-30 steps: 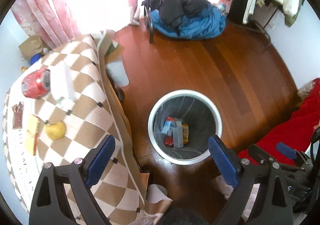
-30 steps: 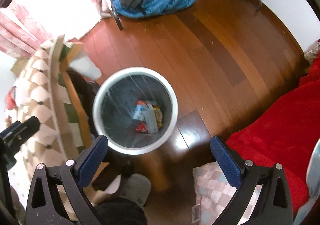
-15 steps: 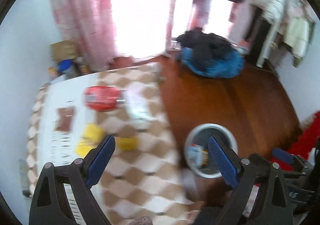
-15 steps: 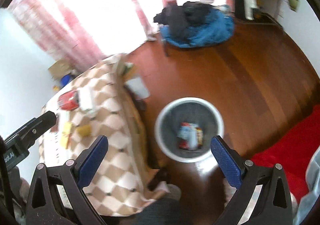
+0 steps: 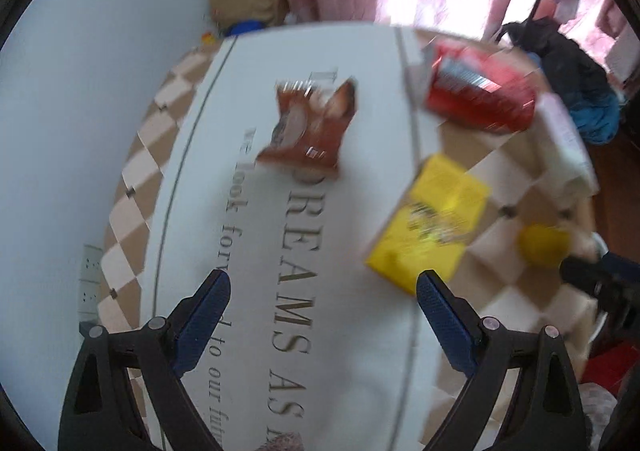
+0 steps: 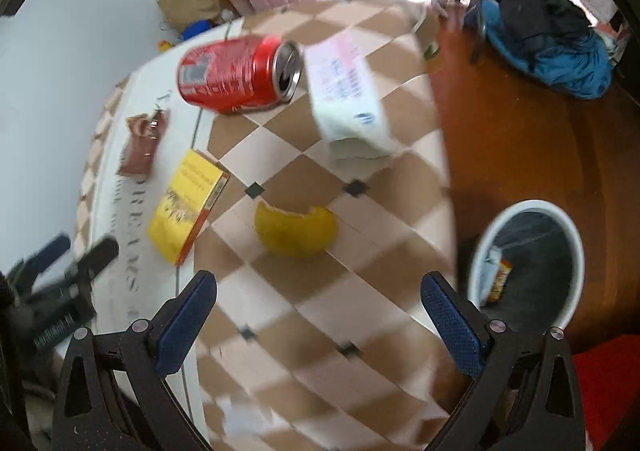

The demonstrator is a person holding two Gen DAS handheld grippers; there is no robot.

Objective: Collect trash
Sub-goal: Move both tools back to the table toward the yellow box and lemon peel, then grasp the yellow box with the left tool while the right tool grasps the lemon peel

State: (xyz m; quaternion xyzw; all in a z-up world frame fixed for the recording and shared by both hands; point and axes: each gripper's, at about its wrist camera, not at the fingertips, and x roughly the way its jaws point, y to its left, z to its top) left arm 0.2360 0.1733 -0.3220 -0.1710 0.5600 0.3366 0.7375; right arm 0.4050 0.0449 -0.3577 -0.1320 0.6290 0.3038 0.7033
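Trash lies scattered on my checkered tablecloth (image 6: pixel 304 315): a red soda can (image 6: pixel 236 73) on its side, a brown snack wrapper (image 5: pixel 310 127), a flat yellow box (image 5: pixel 430 225), a yellow fruit peel (image 6: pixel 295 229) and a tissue pack (image 6: pixel 346 99), with the bin (image 6: pixel 524 263) on the floor beside the table. My left gripper (image 5: pixel 322 321) and right gripper (image 6: pixel 318 317) both gape wide, empty. The wrapper looks light, crinkly and slippery, so I would pinch its raised edge; the can seems thin and crushable, best taken across its middle.
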